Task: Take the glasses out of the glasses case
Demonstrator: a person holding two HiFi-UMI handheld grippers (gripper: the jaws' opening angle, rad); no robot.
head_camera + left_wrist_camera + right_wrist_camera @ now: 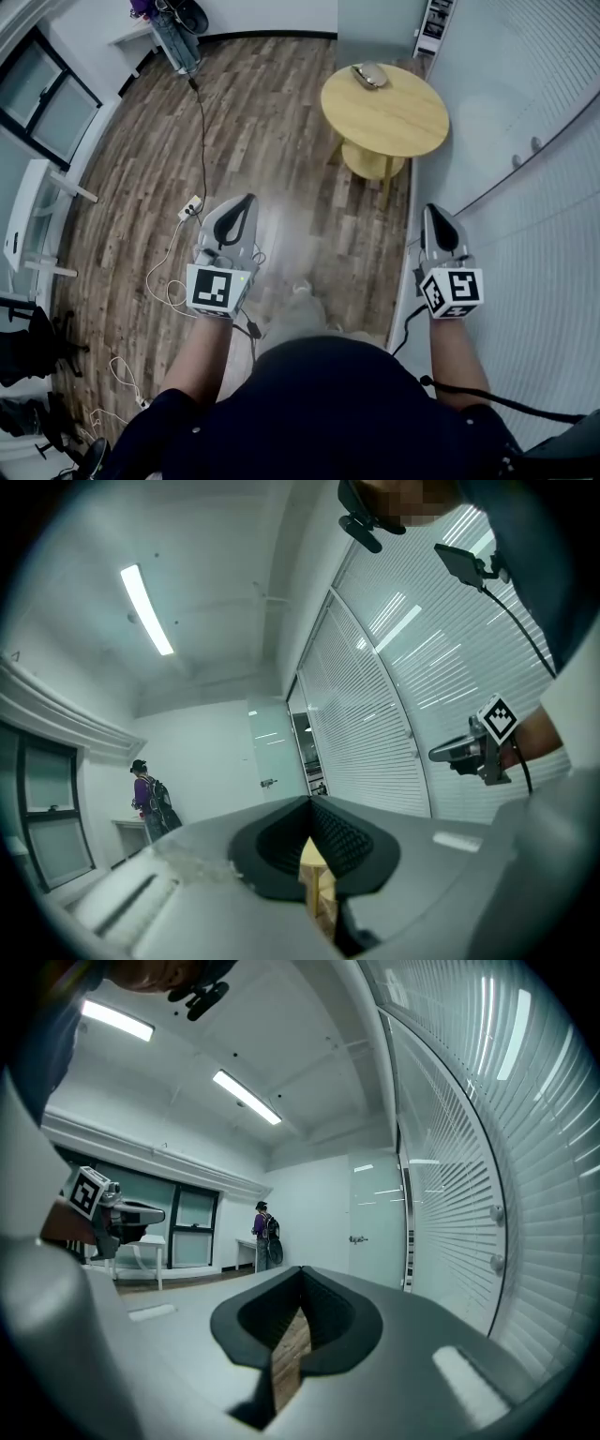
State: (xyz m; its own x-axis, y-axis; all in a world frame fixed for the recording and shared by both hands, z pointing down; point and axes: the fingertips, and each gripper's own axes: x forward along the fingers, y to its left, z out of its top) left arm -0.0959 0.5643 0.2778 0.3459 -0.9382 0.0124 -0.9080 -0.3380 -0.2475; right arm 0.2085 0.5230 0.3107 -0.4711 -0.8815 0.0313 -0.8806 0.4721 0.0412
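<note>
A grey glasses case (368,76) lies closed near the far edge of a round yellow table (403,127), well ahead of me across the room. Both grippers are held in the air close to my body, far short of the table. My left gripper (247,200) points forward with its jaws together and nothing in them. My right gripper (432,209) is likewise shut and empty, close to the blind-covered wall. In the left gripper view the jaws (309,803) meet, a sliver of the yellow table (317,883) showing below them. In the right gripper view the jaws (302,1271) also meet.
Wooden floor lies between me and the table. A curved wall with blinds (525,216) runs along the right. White cables and a power strip (190,206) lie on the floor at left, by a white desk (33,216). A person (173,23) stands at the far wall.
</note>
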